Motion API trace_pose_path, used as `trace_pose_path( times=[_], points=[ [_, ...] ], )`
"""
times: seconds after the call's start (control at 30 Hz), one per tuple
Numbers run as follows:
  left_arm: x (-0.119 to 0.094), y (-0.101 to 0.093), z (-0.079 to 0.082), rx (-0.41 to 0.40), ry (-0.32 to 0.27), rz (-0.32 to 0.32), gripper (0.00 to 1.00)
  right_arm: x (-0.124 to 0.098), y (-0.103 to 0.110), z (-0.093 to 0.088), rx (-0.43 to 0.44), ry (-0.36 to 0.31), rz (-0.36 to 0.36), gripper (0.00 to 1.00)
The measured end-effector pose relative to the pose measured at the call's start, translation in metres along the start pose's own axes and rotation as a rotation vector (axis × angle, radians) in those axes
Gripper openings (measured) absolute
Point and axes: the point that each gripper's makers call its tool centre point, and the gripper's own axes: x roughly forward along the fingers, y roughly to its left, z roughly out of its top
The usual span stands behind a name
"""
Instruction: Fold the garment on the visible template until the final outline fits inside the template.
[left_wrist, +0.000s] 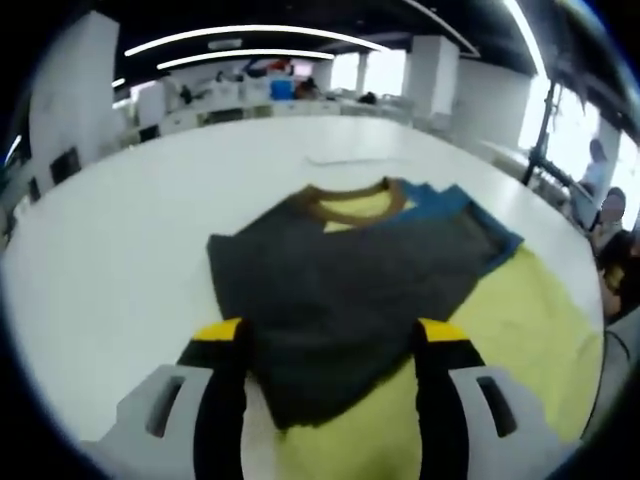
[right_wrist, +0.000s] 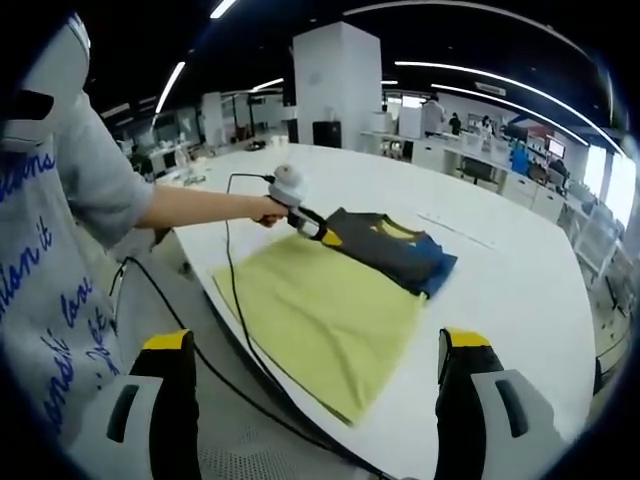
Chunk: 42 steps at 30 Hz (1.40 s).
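A dark grey garment (left_wrist: 340, 290) with a brown collar and a blue sleeve lies folded on the far part of a yellow-green template (left_wrist: 530, 310) on the white table. My left gripper (left_wrist: 332, 335) is open, its yellow-tipped jaws standing wide on either side of the garment's near edge. In the right gripper view a person's hand holds the left gripper (right_wrist: 305, 222) at the edge of the garment (right_wrist: 390, 245), and most of the template (right_wrist: 330, 300) lies bare. My right gripper (right_wrist: 318, 345) is open with nothing between its jaws, held back off the table's near corner.
A black cable (right_wrist: 232, 300) runs from the left gripper over the white table's (right_wrist: 520, 290) edge to the floor. The person's grey sleeve (right_wrist: 90, 180) is at the left. Desks and seated people (left_wrist: 605, 215) stand beyond the table.
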Motion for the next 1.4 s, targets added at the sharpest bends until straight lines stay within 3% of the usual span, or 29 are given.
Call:
trace_pose_path(
  times=[0.23,0.5,1.4],
  points=[
    [-0.009,-0.006,0.013,0.028,-0.028,-0.015,0.67,0.000,0.001,0.002,-0.005,-0.002,-0.004,1.00],
    [-0.022,-0.012,0.015,0.061,-0.030,-0.035,0.72,0.000,0.002,0.006,-0.012,-0.013,-0.006,1.00],
    [-0.085,-0.074,0.026,0.183,-0.040,-0.193,0.97,-0.005,0.000,0.005,-0.013,-0.034,-0.027,1.00]
  ],
)
